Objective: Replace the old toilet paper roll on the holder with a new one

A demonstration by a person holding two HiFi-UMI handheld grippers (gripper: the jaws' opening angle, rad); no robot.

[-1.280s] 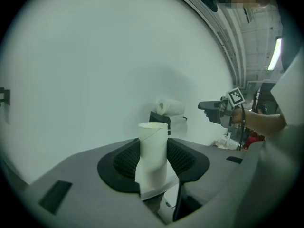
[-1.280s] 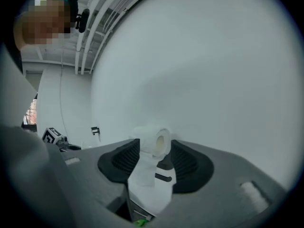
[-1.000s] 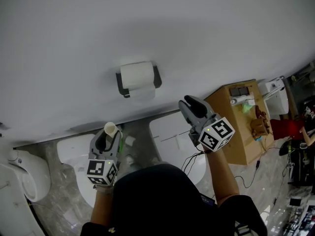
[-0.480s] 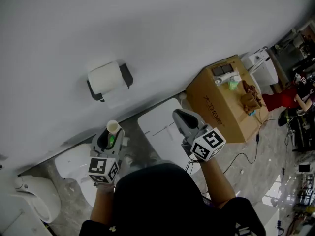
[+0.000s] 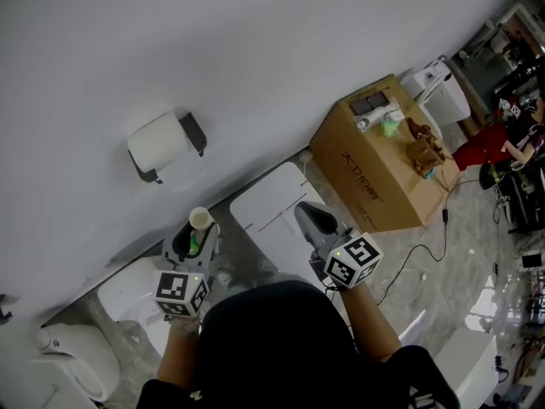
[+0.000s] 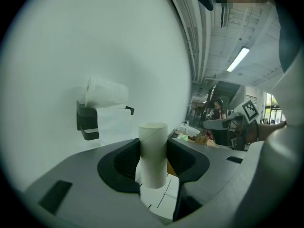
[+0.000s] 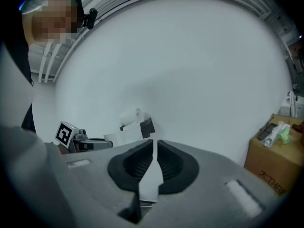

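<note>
Room aplenty: left gripper (image 5: 192, 239) grasps pale cardboard tube (image 6: 153, 148), right gripper (image 5: 309, 216) clenched empty (both well off the black wall holder (image 5: 195, 132)).

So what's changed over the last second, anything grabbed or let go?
The right gripper closed its jaws on nothing and drew back toward the person, lower in the head view. That view also swung, so the toilet paper roll on its holder sits further left. Unchanged: the left gripper keeps the empty cardboard tube clamped upright; the roll stays mounted.
</note>
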